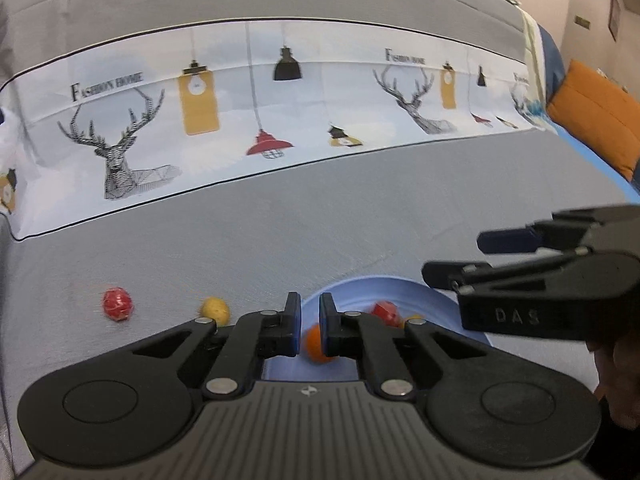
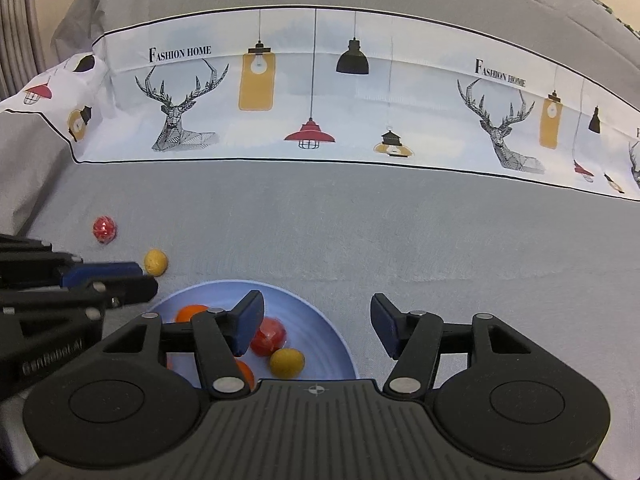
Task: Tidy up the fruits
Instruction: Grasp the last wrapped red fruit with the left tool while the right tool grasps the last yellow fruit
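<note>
Nearest my lenses are the two black handheld grippers, and both hang over a grey cloth spread across the work surface. From my left camera, the left gripper has its blue-padded jaws drawn almost together with nothing clamped between them; the narrow slit only frames an orange fruit lying below. From my right camera, the right gripper has its jaws standing well apart and empty, one finger over the plate and the other over bare cloth. Behind the grey cloth runs a wide white printed band with stag heads and hanging lamps. Next in size is the light blue plate, the only container I can see; it holds two orange fruits, a red fruit and a yellow fruit, the red and yellow ones just beside each other. Outside the plate, on the cloth to its left, a loose yellow fruit lies near the rim, and a loose red fruit sits farther out. For writing, I read "FASHION HOME" twice on the printed band, "DAS" moulded on the right gripper's side in my left view, and some raised lettering on the left gripper's side that I cannot make out.
</note>
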Action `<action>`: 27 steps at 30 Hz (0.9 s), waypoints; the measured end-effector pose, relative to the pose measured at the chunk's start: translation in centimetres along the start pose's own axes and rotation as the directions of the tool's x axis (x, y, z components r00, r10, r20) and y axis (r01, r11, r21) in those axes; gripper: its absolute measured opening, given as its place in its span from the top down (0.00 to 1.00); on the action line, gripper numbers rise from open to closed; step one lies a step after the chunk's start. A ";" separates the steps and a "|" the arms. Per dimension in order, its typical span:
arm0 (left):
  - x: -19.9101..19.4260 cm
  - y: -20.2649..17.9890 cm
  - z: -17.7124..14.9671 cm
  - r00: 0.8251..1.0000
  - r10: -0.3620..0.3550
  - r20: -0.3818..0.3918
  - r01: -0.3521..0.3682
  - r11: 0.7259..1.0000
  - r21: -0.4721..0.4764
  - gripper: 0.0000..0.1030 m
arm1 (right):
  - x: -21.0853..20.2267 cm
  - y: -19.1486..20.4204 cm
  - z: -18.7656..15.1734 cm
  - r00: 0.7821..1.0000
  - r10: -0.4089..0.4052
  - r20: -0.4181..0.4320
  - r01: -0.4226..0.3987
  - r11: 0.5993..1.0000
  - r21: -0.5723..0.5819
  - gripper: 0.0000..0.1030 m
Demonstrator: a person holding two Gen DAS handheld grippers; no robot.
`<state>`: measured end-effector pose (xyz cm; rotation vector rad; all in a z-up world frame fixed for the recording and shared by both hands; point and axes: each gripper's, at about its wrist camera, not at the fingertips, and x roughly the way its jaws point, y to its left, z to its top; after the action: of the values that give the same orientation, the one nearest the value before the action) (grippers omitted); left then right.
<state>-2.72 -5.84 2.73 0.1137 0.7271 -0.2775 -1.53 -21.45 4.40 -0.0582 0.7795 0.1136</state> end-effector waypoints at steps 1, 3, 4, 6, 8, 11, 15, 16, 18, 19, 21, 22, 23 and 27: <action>0.0 0.3 0.1 1.000 0.007 -0.001 -0.007 1.000 -0.010 0.91 | 0.0 0.1 0.0 1.000 0.005 0.001 -0.005 1.000 -0.003 0.42; 0.0 1.2 0.5 1.000 0.025 -0.001 -0.025 0.999 -0.038 0.91 | 0.1 0.4 0.1 1.000 0.014 0.006 -0.014 1.000 -0.008 0.48; -0.1 1.7 0.7 0.999 0.037 0.003 -0.037 0.998 -0.054 0.91 | 0.1 0.6 0.2 1.000 0.020 0.008 -0.020 1.000 -0.011 0.51; -0.2 2.7 1.2 0.998 0.062 0.015 -0.061 0.995 -0.079 0.91 | 0.2 0.9 0.3 0.999 0.038 0.006 -0.038 0.999 -0.013 0.64; -0.4 3.8 1.7 0.996 0.086 0.019 -0.083 0.990 -0.112 0.91 | 0.4 1.1 0.3 0.998 0.064 0.000 -0.064 0.998 -0.011 0.71; -0.6 5.2 2.3 0.994 0.110 0.015 -0.107 0.982 -0.156 0.91 | 0.5 1.6 0.4 0.998 0.065 0.006 -0.065 0.998 -0.026 0.73; -0.8 6.2 2.9 0.989 0.149 0.008 -0.146 0.974 -0.172 0.91 | 0.5 2.1 0.6 0.997 0.074 0.013 -0.074 0.997 -0.031 0.82; -0.8 6.4 3.0 0.988 0.157 0.005 -0.154 0.973 -0.173 0.91 | 0.5 2.2 0.6 0.997 0.077 0.015 -0.077 0.997 -0.032 0.83; -0.8 6.7 3.2 0.985 0.175 0.003 -0.172 0.971 -0.167 0.91 | 0.5 2.3 0.6 0.996 0.082 0.018 -0.082 0.996 -0.035 0.84; -0.8 6.9 3.4 0.983 0.185 0.004 -0.182 0.970 -0.161 0.91 | 0.4 2.5 0.7 0.996 0.086 0.020 -0.085 0.996 -0.037 0.85; -0.9 7.2 3.6 0.979 0.203 0.010 -0.199 0.968 -0.150 0.91 | 0.4 2.6 0.7 0.996 0.092 0.023 -0.091 0.995 -0.040 0.86; -0.9 7.3 3.8 0.978 0.209 0.015 -0.204 0.968 -0.142 0.91 | 0.4 2.8 0.7 0.995 0.094 0.024 -0.093 0.995 -0.042 0.86; -0.8 7.5 4.0 0.976 0.216 0.022 -0.211 0.968 -0.132 0.90 | 0.3 2.9 0.8 0.995 0.097 0.025 -0.096 0.994 -0.043 0.86; -0.6 9.3 4.8 0.968 0.247 0.034 -0.240 0.961 -0.139 0.90 | 0.2 3.2 1.0 0.994 0.109 0.029 -0.107 0.993 -0.046 0.86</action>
<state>2.62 2.29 6.78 0.0671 0.6713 0.0044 -1.12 -18.12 4.89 -0.0562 0.7488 0.2342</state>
